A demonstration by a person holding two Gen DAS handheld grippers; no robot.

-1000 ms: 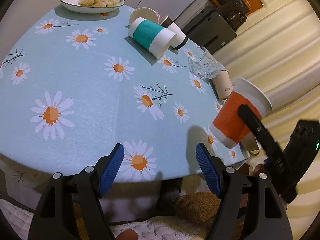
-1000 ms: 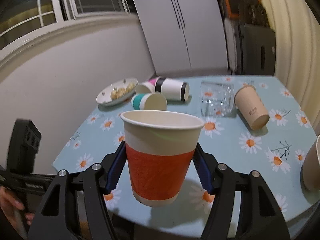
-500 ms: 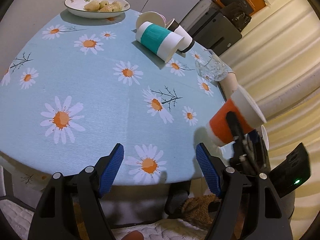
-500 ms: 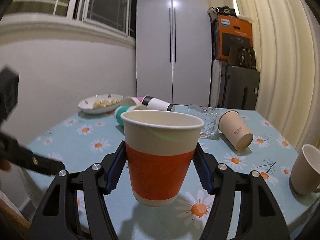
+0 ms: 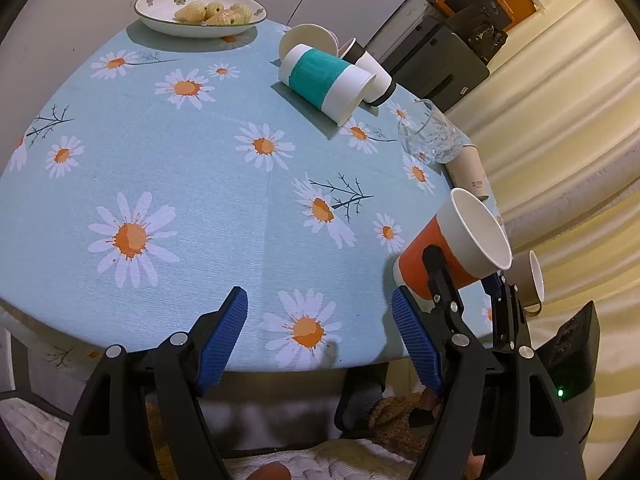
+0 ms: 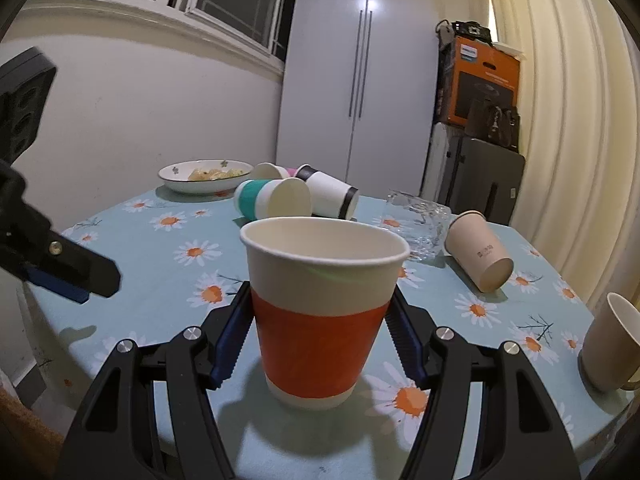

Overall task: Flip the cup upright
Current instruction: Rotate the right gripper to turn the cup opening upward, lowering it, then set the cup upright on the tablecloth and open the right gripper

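My right gripper [image 6: 320,344] is shut on an orange-banded white paper cup [image 6: 320,320], mouth up, its base at or just above the daisy tablecloth near the front edge. The same cup [image 5: 452,256] shows at the right of the left wrist view, held by the right gripper [image 5: 468,288]. My left gripper [image 5: 320,336] is open and empty over the table's near edge, left of the cup. The left gripper's finger [image 6: 68,276] shows at the left of the right wrist view.
A teal-banded cup [image 6: 272,200], a black-rimmed cup [image 6: 332,194] and a pink cup lie on their sides at the back. A glass [image 6: 416,228] and a tan cup [image 6: 480,256] lie to the right. A mug [image 6: 608,348] stands far right. A bowl of food [image 6: 206,174] sits back left.
My right gripper has brought the orange cup lower, down to the tablecloth near the front edge. The left gripper stays open and has shifted little.
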